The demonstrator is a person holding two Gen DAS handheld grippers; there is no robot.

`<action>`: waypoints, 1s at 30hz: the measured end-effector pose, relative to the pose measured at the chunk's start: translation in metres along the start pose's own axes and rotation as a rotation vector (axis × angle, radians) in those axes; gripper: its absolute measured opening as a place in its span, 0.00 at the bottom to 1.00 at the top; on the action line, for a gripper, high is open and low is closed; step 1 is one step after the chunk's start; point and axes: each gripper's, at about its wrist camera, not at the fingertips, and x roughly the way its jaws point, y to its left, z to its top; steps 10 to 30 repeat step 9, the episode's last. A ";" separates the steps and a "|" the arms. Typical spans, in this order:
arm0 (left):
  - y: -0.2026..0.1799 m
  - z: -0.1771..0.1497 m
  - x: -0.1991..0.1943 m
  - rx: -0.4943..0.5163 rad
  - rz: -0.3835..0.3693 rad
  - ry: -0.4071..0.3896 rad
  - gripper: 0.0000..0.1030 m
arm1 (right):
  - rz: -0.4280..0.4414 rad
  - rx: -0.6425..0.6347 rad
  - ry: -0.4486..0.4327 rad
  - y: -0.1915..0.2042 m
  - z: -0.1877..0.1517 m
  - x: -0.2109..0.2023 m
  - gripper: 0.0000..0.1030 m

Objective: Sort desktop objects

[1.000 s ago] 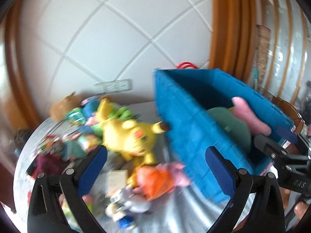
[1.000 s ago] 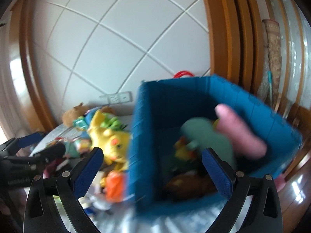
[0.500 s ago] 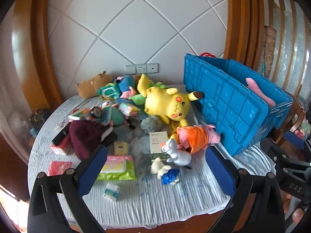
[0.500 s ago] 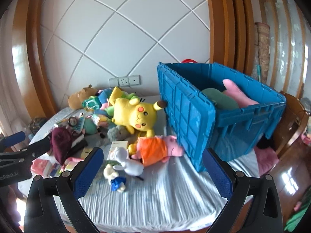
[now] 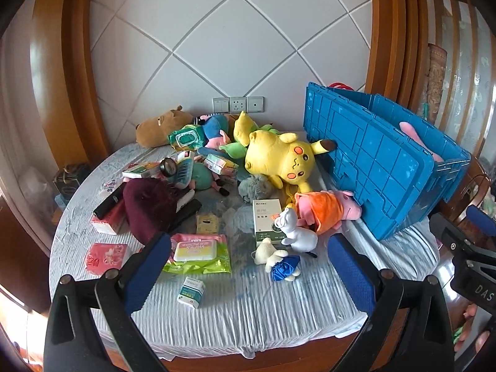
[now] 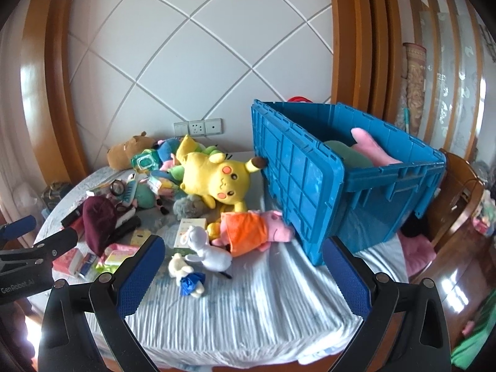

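both cameras sat close over the blue crate (image 6: pixel 338 186) a second ago, frames blurred; now both have pulled back and the whole tabletop (image 5: pixel 248 303) is in view, sharp. crate stands at the right of the tabletop, its near corner close to the front edge, and already holds a long pink plush (image 6: pixel 372 148) and a green plush (image 6: pixel 347 155) inside it. judgement: a drop-off into the crate has likely just ended and this is the look-over before the next pick. most of the sort is not yet done: the pile to the left of the crate lies untouched. yellow pikachu plush (image 5: pixel 279 158) lies on its back, ear tip touching the crate wall; pig plush in orange (image 5: pixel 322 210) lies just in front, head against the crate's lower wall; maroon hat (image 5: pixel 148 207) left of centre; wipes pack (image 5: pixel 198 252) near the front; white box (image 5: pixel 266 220) between wipes pack and pig; small white plush (image 5: pixel 294 232) leaning on the box; tiny cream doll with blue cloth (image 5: pixel 279 262) closest to the front edge. left tongs (image 5: pixel 248 266) spread wide, nothing between the fingers; right tongs (image 6: pixel 245 266) likewise spread wide and empty. both hang short of the tabletop's front edge. nearest easy targets look to be the small white plush and the cream doll.
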 end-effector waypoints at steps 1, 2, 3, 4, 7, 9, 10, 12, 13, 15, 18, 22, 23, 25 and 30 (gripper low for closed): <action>0.000 0.000 0.000 0.000 -0.006 0.000 1.00 | -0.003 -0.001 0.000 0.001 0.000 -0.001 1.00; -0.001 0.000 0.001 0.002 -0.010 0.002 1.00 | -0.004 0.001 0.001 0.000 0.000 -0.001 1.00; -0.002 0.000 0.002 0.010 -0.009 0.005 1.00 | -0.005 0.002 0.002 0.000 0.000 -0.001 1.00; -0.004 0.000 0.003 0.020 0.000 0.009 1.00 | -0.007 0.005 0.002 -0.001 0.000 -0.001 1.00; -0.007 -0.001 0.005 0.037 0.015 0.018 1.00 | -0.009 0.011 0.005 -0.003 -0.001 0.000 1.00; -0.007 -0.002 0.006 0.040 0.016 0.021 1.00 | -0.009 0.015 0.007 -0.003 -0.002 0.000 1.00; -0.007 -0.002 0.006 0.040 0.016 0.021 1.00 | -0.009 0.015 0.007 -0.003 -0.002 0.000 1.00; -0.007 -0.002 0.006 0.040 0.016 0.021 1.00 | -0.009 0.015 0.007 -0.003 -0.002 0.000 1.00; -0.007 -0.002 0.006 0.040 0.016 0.021 1.00 | -0.009 0.015 0.007 -0.003 -0.002 0.000 1.00; -0.007 -0.002 0.006 0.040 0.016 0.021 1.00 | -0.009 0.015 0.007 -0.003 -0.002 0.000 1.00; -0.007 -0.002 0.006 0.040 0.016 0.021 1.00 | -0.009 0.015 0.007 -0.003 -0.002 0.000 1.00; -0.007 -0.002 0.006 0.040 0.016 0.021 1.00 | -0.009 0.015 0.007 -0.003 -0.002 0.000 1.00; -0.007 -0.002 0.006 0.040 0.016 0.021 1.00 | -0.009 0.015 0.007 -0.003 -0.002 0.000 1.00; -0.007 -0.002 0.006 0.040 0.016 0.021 1.00 | -0.009 0.015 0.007 -0.003 -0.002 0.000 1.00; -0.007 -0.002 0.006 0.040 0.016 0.021 1.00 | -0.009 0.015 0.007 -0.003 -0.002 0.000 1.00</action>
